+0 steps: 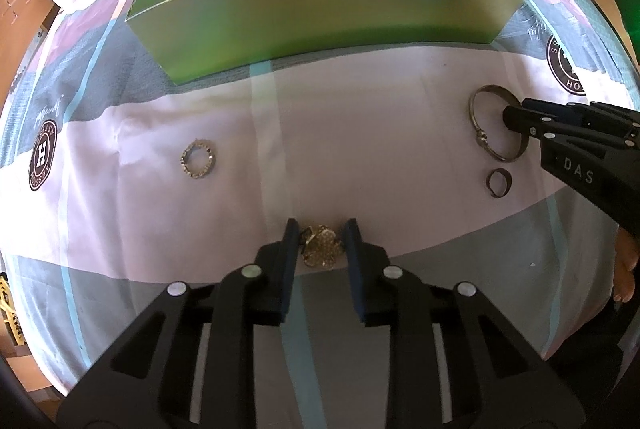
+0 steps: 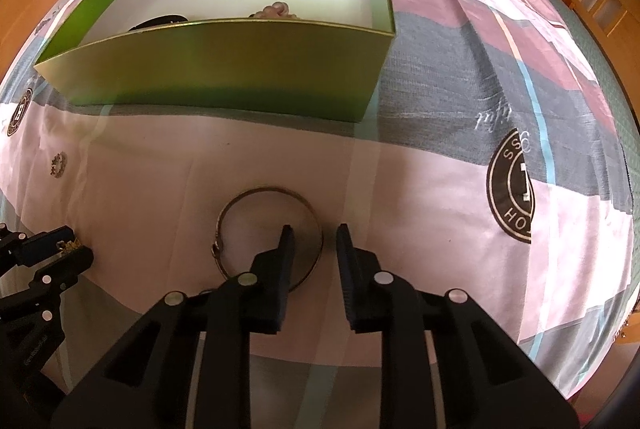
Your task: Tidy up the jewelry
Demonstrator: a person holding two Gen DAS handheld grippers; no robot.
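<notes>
A gold flower-shaped brooch (image 1: 322,249) lies on the pink bedsheet, and my left gripper (image 1: 321,227) is shut on it, both pads against its sides. The right wrist view shows the same gripper (image 2: 76,249) at the left with gold between its tips. A thin bronze bangle (image 2: 264,190) lies flat; my right gripper (image 2: 315,231) is open and straddles its right rim, one finger inside the hoop and one outside. From the left wrist view the right gripper (image 1: 510,117) rests over the bangle (image 1: 473,109).
A green box (image 1: 320,29) with a white inside stands beyond; it holds a pink beaded piece (image 2: 274,11) and a dark item (image 2: 160,23). A sparkly round ring (image 1: 197,160) lies left, a small dark ring (image 1: 498,182) right. A person's foot (image 1: 626,269) shows at the bed's edge.
</notes>
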